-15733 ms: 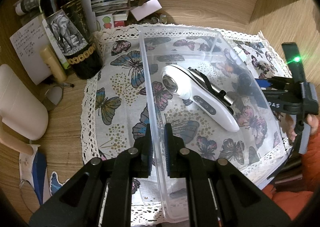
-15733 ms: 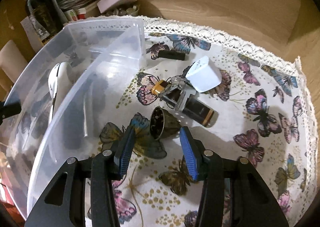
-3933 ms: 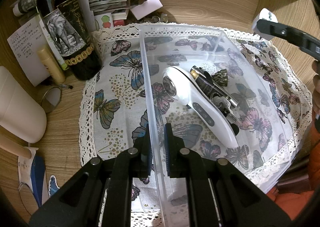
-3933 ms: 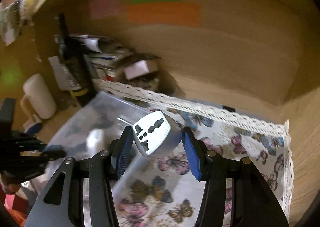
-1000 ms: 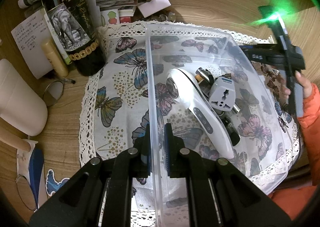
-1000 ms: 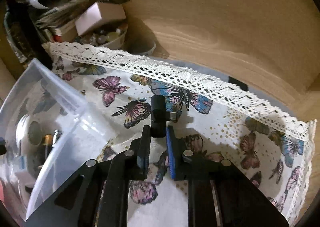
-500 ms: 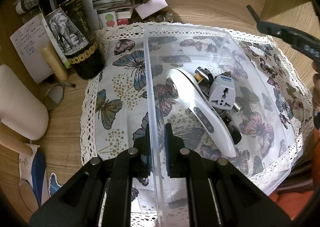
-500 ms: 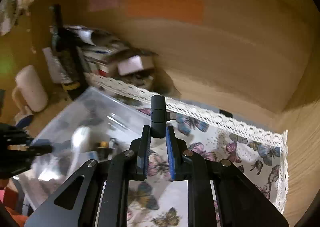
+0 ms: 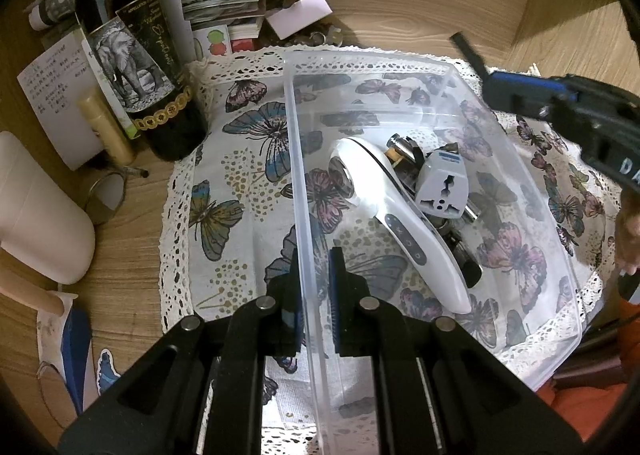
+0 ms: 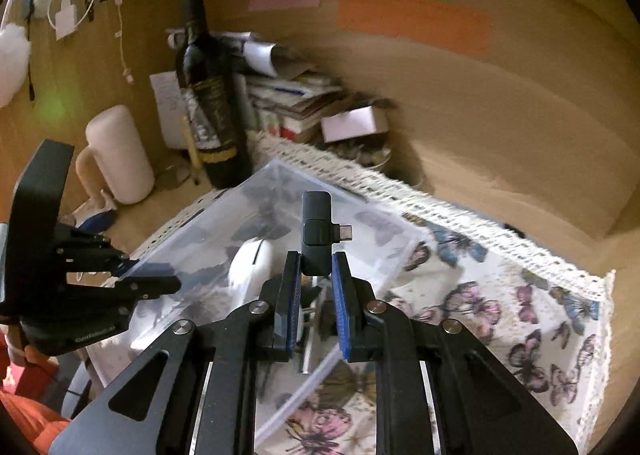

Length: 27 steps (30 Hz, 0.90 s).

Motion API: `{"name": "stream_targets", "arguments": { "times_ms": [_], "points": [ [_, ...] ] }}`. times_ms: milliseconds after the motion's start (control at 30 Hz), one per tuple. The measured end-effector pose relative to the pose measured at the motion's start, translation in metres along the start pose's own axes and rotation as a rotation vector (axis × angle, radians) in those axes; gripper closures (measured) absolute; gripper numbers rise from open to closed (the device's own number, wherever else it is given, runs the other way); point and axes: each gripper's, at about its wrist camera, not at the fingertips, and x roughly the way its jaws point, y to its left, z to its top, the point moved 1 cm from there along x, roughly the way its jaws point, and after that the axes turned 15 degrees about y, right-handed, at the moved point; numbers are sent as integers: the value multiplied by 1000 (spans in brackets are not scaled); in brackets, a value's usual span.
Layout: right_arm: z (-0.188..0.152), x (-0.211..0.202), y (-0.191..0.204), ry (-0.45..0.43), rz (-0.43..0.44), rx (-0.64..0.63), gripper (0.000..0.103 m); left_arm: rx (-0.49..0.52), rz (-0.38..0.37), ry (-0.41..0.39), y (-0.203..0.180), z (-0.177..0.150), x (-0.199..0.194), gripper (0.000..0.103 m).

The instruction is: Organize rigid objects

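Observation:
A clear plastic bin [image 9: 436, 67] sits on a butterfly-print cloth [image 9: 244, 191]. Inside lie a white handheld device [image 9: 384, 211], a white plug adapter [image 9: 442, 187] and some dark metal pieces. My left gripper [image 9: 314, 283] is shut on the bin's near left wall. My right gripper [image 10: 315, 275] is shut on a small black USB-C adapter [image 10: 316, 227], held in the air above the bin [image 10: 280, 191]; its plug sticks out to the right. In the left wrist view the right gripper [image 9: 492, 83] comes in from the upper right with the black adapter [image 9: 466, 49] at its tip.
A dark wine bottle [image 9: 132, 55] stands left of the bin, with stacked papers and boxes [image 9: 224, 11] behind it. A white mug [image 9: 36, 211] sits at the far left. A wooden wall [image 10: 460, 95] backs the table. Bare cloth [image 10: 520, 315] lies right of the bin.
My right gripper lifted the black adapter off the cloth and carried it left, to above the bin. The left gripper kept its hold on the bin wall without moving.

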Motion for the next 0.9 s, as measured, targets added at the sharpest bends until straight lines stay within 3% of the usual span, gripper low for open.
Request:
{"name": "stream_targets", "arguments": {
  "times_ms": [167, 333, 533, 667, 733, 833, 900],
  "points": [
    [4, 16, 8, 37, -16, 0, 89, 0, -5, -3, 0, 0, 0, 94],
    [1, 18, 6, 50, -7, 18, 69, 2, -6, -6, 0, -1, -1, 94],
    [-8, -5, 0, 3, 1, 50, 56, -3, -7, -27, 0, -1, -6, 94],
    [-17, -20, -3, -25, -11, 66, 55, -6, 11, -52, -1, 0, -13, 94],
    [-23, -29, -5, -41, 5, 86, 39, -12, 12, -62, -1, 0, -18, 94],
    [-34, -45, -8, -96, 9, 116, 27, -18, 19, -107, -3, -2, -32, 86],
    [-41, -58, -8, -131, -9, 123, 22, -13, 20, -154, -9, -6, -45, 73]
  ]
}}
